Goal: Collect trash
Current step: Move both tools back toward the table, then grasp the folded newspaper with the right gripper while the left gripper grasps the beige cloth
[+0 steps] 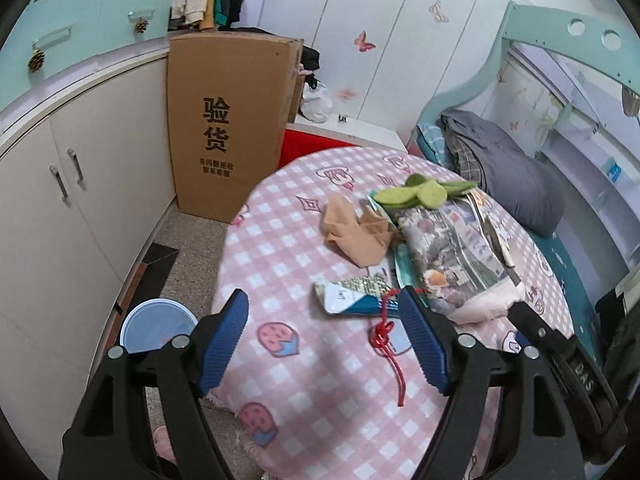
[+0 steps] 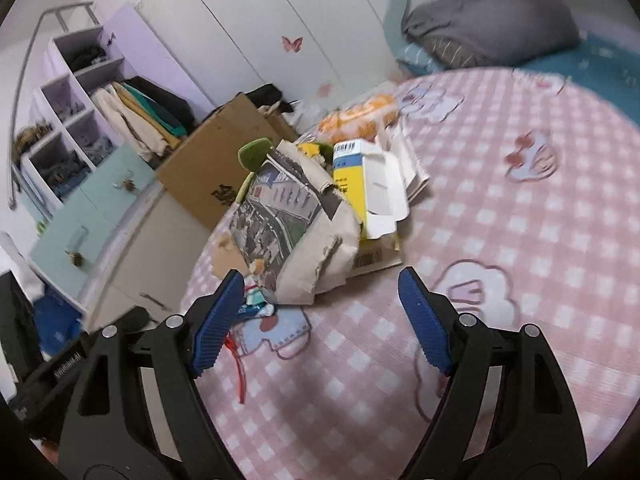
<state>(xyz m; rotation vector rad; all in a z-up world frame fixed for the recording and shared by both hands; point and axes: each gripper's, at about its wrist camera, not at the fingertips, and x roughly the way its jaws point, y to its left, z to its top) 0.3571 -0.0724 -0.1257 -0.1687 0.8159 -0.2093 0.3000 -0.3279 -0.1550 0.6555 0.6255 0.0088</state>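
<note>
The trash pile [image 1: 440, 240] is sitting on the bed, on the pink checkered blanket [image 1: 304, 380], out around 1 o'clock from the left gripper [image 1: 324, 344]. Crumpled newspaper [image 1: 452, 248] is making up most of it. A green felt piece [image 1: 416, 194] is lying at its 12 o'clock edge, a beige stocking-like cloth [image 1: 352, 232] is touching it at 9 o'clock, and a flattened white and blue wrapper [image 1: 352, 296] is lying at 7 o'clock. A red knotted cord [image 1: 390, 344] is trailing from that wrapper down toward 6 o'clock.

From the right wrist the same pile [image 2: 304, 208] is sitting at 11 o'clock of the right gripper [image 2: 320, 320]. A yellow and white carton [image 2: 360, 184] with open flaps is leaning against the newspaper [image 2: 288, 216], and an orange bag [image 2: 360, 116], blurry, is lying behind it at 12 o'clock.

Both sets of jaws are standing wide open with nothing in them. The right one is hovering over bare blanket [image 2: 520, 240]; the left one's right finger is overlapping the wrapper's end in view, can't tell if it's touching.

Further out: a tall cardboard box [image 1: 228, 124] is standing on the floor at 11 o'clock, a blue-lidded tub [image 1: 158, 326] is sitting on the floor at 9 o'clock, and a grey pillow [image 1: 516, 184] is lying at 2 o'clock.
</note>
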